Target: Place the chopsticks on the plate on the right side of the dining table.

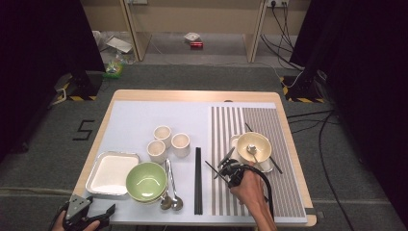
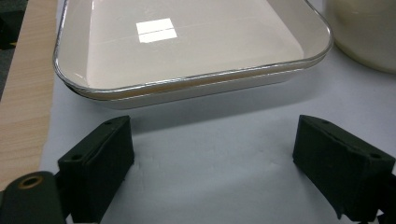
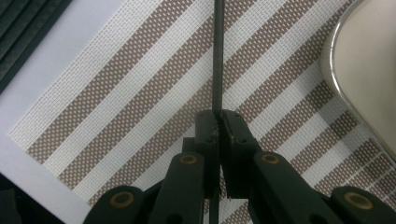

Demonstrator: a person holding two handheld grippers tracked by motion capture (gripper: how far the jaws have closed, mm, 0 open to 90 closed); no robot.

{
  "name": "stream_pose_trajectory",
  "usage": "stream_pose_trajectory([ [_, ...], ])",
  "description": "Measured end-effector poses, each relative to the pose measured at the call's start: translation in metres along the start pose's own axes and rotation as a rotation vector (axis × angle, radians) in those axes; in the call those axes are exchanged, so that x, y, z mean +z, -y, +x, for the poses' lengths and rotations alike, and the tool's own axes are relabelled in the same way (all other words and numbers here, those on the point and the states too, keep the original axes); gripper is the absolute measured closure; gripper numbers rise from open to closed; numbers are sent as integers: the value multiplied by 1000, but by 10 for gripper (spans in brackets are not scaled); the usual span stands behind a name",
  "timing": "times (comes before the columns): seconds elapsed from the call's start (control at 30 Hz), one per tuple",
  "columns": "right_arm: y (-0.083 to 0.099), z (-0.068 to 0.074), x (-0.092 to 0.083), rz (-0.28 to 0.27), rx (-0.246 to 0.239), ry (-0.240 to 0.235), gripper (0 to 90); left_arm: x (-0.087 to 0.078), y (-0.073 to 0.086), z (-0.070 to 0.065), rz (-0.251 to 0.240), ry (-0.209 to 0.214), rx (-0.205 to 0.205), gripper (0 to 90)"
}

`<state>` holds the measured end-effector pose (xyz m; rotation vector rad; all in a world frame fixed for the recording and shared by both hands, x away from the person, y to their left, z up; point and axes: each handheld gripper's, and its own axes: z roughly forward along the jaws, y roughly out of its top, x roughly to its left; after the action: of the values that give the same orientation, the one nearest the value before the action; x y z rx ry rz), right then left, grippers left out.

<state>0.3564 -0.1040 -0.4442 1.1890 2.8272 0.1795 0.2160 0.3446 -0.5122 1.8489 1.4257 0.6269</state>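
My right gripper (image 1: 224, 169) is over the striped placemat (image 1: 284, 144), shut on a thin black chopstick (image 1: 210, 166). In the right gripper view the chopstick (image 3: 217, 60) runs straight ahead from the closed jaws of my right gripper (image 3: 218, 114), low above the placemat (image 3: 140, 93). At the table's front left corner, my left gripper (image 1: 94, 214) is open. In the left gripper view my left gripper (image 2: 212, 149) has its jaws spread wide with nothing between them, just short of the white tray (image 2: 187, 88).
A cream bowl (image 1: 254, 144) holding a spoon sits on the placemat, with another black stick (image 1: 276, 165) beside it. A pair of chopsticks (image 1: 197, 180), three cups (image 1: 168, 142), a green bowl (image 1: 146, 181), metal spoons (image 1: 172, 192) and the tray (image 1: 111, 173) lie on the pale mat.
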Motion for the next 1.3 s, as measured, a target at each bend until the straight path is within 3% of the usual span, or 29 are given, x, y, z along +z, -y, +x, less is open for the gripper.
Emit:
stream_pose_trajectory([
  [0.5, 28, -2, -19, -71, -36, 6, 864, 0, 0, 0, -1, 2, 0, 112],
  [0.8, 55, -8, -29, -104, -22, 7, 864, 0, 0, 0, 0, 1, 0, 112],
  [1.3, 93, -22, -37, -113, 8, 24, 864, 0, 0, 0, 0, 0, 0, 112],
])
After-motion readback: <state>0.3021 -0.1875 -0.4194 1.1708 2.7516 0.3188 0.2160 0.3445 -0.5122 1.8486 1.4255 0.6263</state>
